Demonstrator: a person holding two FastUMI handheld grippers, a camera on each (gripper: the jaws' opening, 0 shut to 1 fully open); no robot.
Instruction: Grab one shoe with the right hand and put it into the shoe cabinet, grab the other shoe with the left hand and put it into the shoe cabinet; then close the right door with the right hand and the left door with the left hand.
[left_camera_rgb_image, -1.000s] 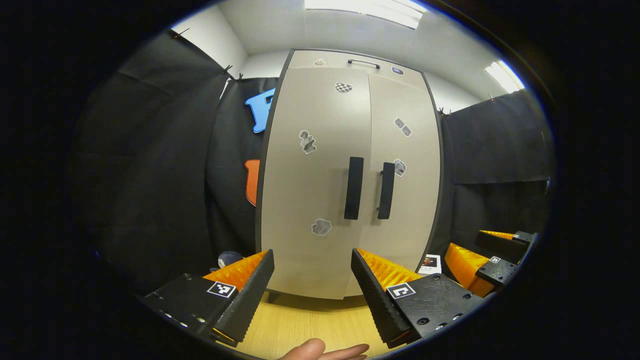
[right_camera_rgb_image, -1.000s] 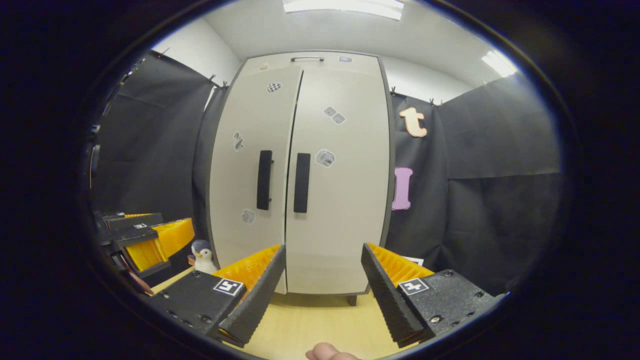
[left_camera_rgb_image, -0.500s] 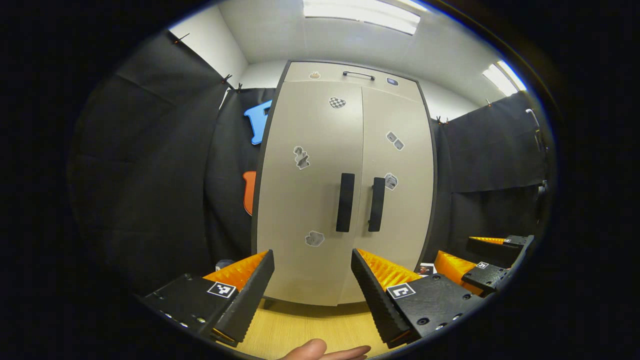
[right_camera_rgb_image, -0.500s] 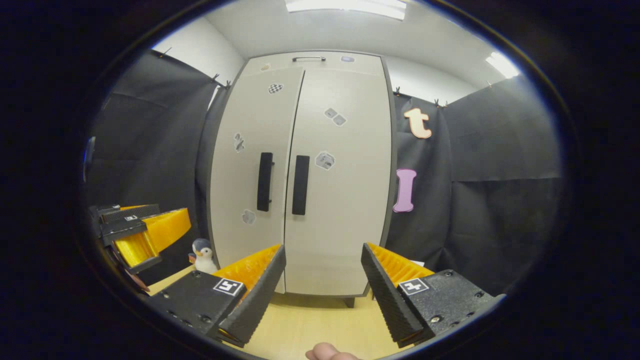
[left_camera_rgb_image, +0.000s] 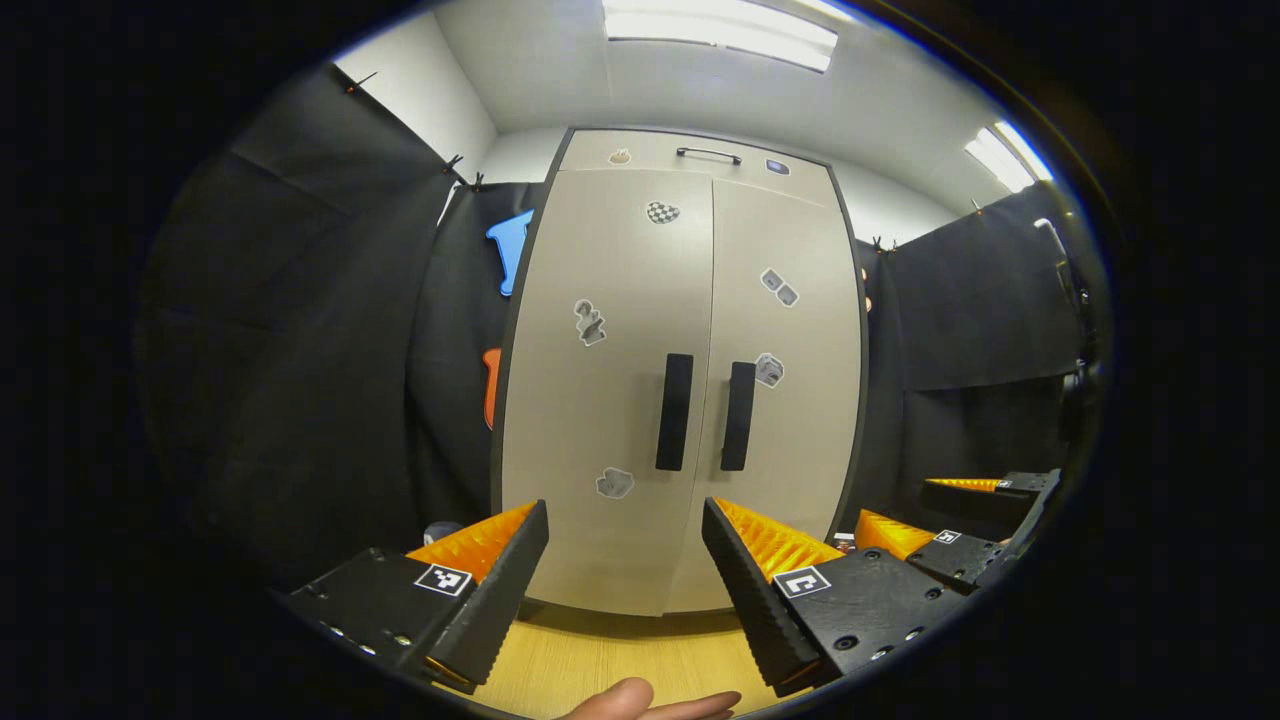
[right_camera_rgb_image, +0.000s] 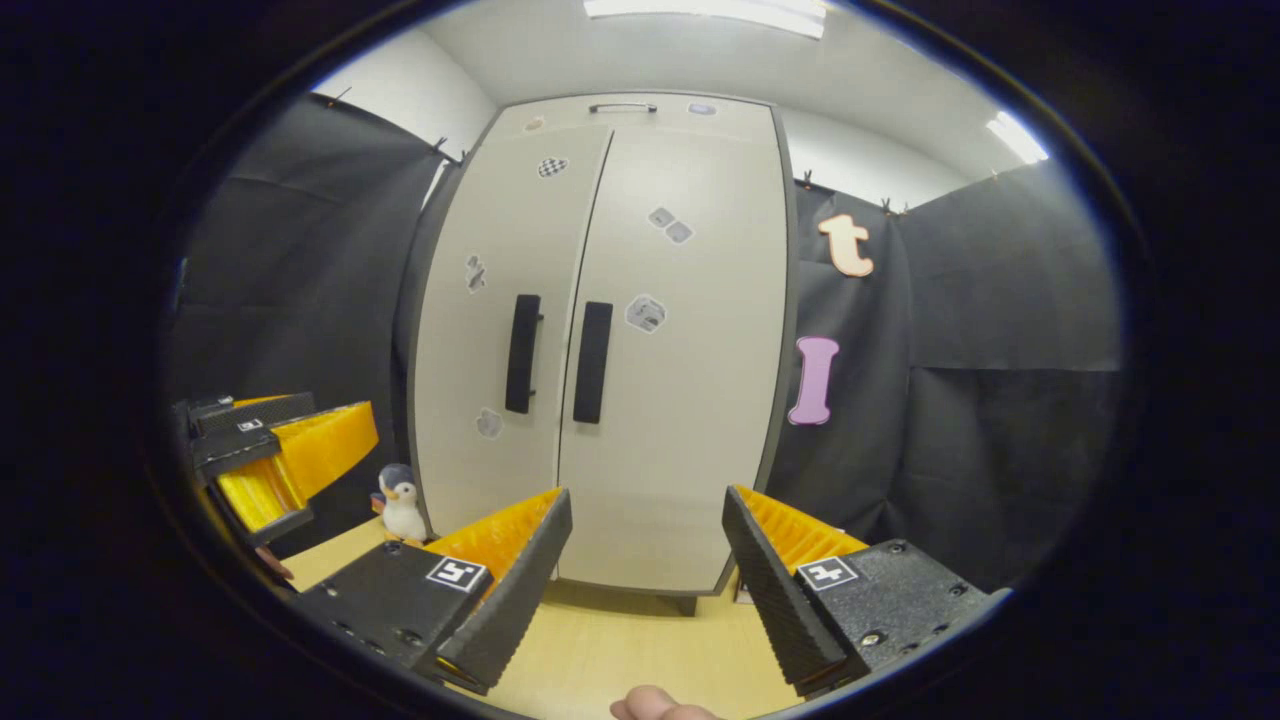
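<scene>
Shoe cabinet (left_camera_rgb_image: 680, 400) at 12 o'clock, both doors closed, handles (left_camera_rgb_image: 674, 411) side by side at seam. Left gripper (left_camera_rgb_image: 625, 590) wide, empty; right gripper (right_camera_rgb_image: 647, 590) wide, empty. Bare wooden floor (right_camera_rgb_image: 640, 650) between tongs and cabinet. Stickers (left_camera_rgb_image: 589, 322) unreadable.

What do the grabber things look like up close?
Each gripper, left and right, has two long wedge-shaped fingers with ridged, saw-toothed inner faces. The fingers sit on chunky black blocks with small screws, and each block carries a little square black-and-white marker. A bare fingertip of the person holding it peeks in below.
</scene>
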